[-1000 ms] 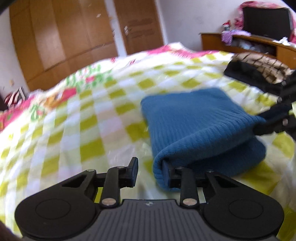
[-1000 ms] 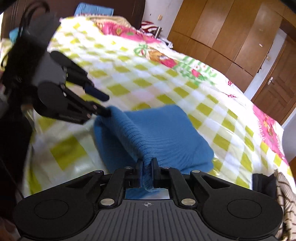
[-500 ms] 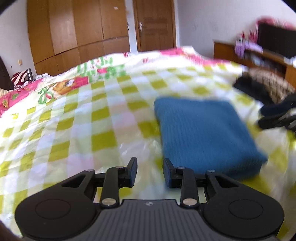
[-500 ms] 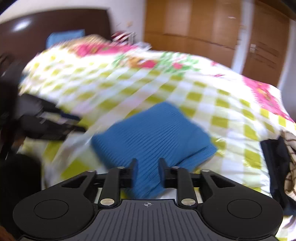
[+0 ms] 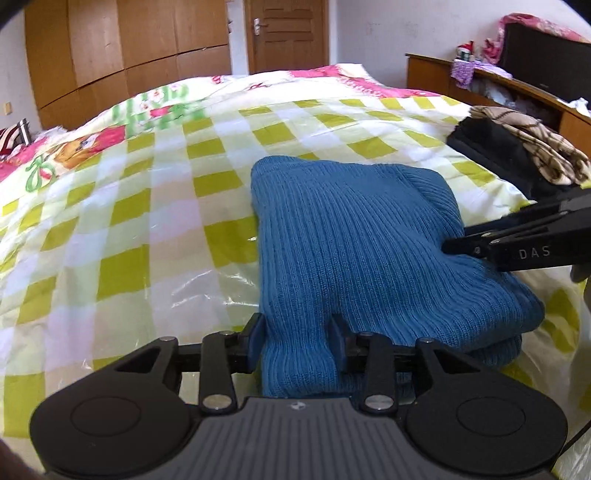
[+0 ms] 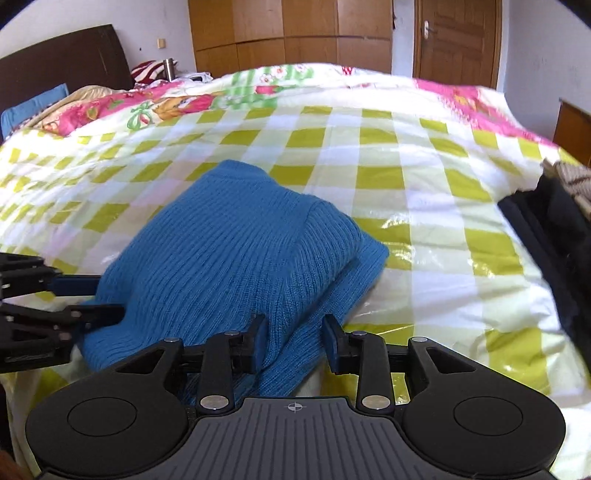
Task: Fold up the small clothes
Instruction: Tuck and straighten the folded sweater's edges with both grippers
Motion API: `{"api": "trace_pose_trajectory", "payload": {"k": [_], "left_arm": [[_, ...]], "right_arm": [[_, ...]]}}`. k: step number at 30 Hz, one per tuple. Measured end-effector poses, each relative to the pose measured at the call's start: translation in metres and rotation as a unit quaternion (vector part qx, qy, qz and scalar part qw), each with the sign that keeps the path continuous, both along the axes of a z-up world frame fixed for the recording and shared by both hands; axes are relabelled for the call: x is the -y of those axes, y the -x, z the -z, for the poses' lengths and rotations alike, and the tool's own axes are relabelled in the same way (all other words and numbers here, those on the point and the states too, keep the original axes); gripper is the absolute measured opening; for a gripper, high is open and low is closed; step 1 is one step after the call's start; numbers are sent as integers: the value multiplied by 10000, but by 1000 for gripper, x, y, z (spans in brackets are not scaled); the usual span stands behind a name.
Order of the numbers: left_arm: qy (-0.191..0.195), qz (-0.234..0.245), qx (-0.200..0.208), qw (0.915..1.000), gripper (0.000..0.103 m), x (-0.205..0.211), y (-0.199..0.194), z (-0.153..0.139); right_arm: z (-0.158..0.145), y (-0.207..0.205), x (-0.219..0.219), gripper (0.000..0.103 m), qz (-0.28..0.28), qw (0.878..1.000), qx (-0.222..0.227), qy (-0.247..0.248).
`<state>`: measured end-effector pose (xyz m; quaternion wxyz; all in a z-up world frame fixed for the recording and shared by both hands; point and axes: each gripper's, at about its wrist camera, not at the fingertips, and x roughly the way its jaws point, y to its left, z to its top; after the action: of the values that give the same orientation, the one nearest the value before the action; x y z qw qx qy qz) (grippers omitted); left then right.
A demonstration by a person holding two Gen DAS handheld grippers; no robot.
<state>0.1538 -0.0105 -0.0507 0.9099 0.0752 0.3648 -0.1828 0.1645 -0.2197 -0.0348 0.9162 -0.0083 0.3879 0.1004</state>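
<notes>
A folded blue knit garment [image 5: 362,251] lies on the checked bedspread [image 5: 129,221]; it also shows in the right wrist view [image 6: 229,258]. My left gripper [image 5: 297,341] is open, with the garment's near left corner between its fingers. My right gripper [image 6: 293,343] is open, its fingers on either side of the garment's near right edge. The right gripper shows at the right of the left wrist view [image 5: 517,240], against the garment's side. The left gripper shows at the left of the right wrist view [image 6: 74,299], at the garment's left edge.
A black and a brown checked garment [image 5: 517,151] lie piled on the bed to the right, also in the right wrist view [image 6: 554,236]. Wooden wardrobes [image 5: 129,48] and a door [image 5: 288,33] stand behind the bed. A headboard [image 6: 62,66] and pillows are at the far left.
The right gripper let go of the garment fold and opened. Both grippers pulled back, then came in again around the garment's near edges. The garment now lies folded flat.
</notes>
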Motion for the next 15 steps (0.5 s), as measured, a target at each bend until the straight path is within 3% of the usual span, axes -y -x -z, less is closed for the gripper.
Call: {"api": "trace_pose_trajectory", "payload": {"k": [6, 11, 15], "left_arm": [[212, -298, -112, 9993, 53, 10, -22, 7], [172, -384, -107, 9991, 53, 15, -19, 4], [234, -511, -4, 9984, 52, 5, -2, -8]], "right_arm": [[8, -30, 16, 30, 282, 9977, -158, -591], [0, -46, 20, 31, 262, 9986, -140, -434], [-28, -4, 16, 31, 284, 9990, 332, -100]]}}
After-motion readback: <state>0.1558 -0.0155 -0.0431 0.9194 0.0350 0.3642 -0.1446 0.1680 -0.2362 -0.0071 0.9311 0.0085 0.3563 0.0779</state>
